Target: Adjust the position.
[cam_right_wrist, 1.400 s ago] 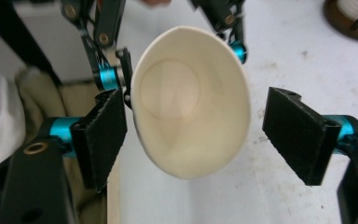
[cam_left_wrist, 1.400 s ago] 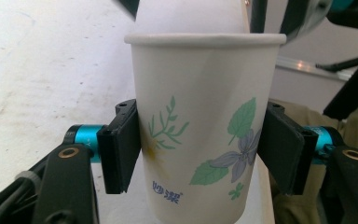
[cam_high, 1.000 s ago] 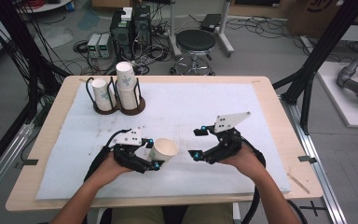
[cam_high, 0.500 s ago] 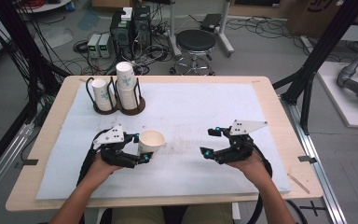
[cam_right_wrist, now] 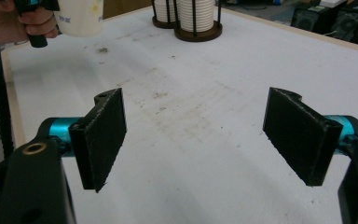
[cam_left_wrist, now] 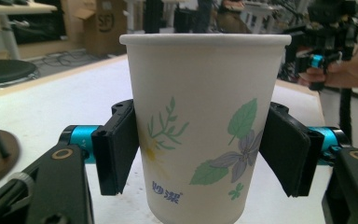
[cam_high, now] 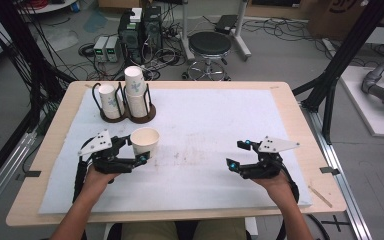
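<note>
A white paper cup (cam_high: 145,141) with a flower print stands upright between the jaws of my left gripper (cam_high: 136,150), which is shut on it at the table's left front. In the left gripper view the cup (cam_left_wrist: 205,116) sits between both black pads (cam_left_wrist: 116,149), which press its sides. The cup's bottom is out of frame, so I cannot tell whether it rests on the mat. My right gripper (cam_high: 237,155) is open over the right front of the white mat, and in its own view (cam_right_wrist: 193,135) nothing lies between its jaws.
A dark wire cup holder (cam_high: 127,116) with stacks of paper cups (cam_high: 135,95) stands at the back left, just beyond the held cup. A white mat (cam_high: 205,125) covers the wooden table (cam_high: 300,120). A stool (cam_high: 209,45) and cables lie on the floor behind.
My left gripper has carried the cup to the left and a little farther back, toward the holder. My right gripper has drifted to the right, still open.
</note>
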Tool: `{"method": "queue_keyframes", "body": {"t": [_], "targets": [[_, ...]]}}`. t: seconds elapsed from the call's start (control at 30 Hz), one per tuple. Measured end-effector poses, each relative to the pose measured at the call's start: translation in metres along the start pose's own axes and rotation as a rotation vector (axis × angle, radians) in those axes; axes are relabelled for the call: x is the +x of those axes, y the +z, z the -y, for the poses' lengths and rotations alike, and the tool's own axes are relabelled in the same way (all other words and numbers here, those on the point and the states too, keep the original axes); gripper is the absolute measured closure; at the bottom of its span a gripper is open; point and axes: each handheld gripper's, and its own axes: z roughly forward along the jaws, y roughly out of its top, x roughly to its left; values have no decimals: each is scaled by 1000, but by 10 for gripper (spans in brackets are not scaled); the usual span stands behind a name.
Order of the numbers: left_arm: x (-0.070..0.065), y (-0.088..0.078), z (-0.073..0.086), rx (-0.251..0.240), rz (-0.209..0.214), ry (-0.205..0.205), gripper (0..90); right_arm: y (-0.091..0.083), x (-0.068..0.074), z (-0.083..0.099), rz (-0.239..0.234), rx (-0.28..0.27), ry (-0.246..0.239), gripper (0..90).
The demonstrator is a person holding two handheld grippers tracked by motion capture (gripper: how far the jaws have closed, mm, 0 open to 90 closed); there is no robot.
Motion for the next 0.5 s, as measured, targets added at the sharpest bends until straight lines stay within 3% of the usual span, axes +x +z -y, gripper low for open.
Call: {"method": "queue_keyframes", "body": {"t": [0.23, 0.5], "targets": [[6, -11, 2, -34, -40, 2, 313, -8, -4, 7, 53, -4, -2, 220], [9, -16, 7, -38, -66, 19, 311, -10, -6, 12, 72, -5, 12, 220]]}}
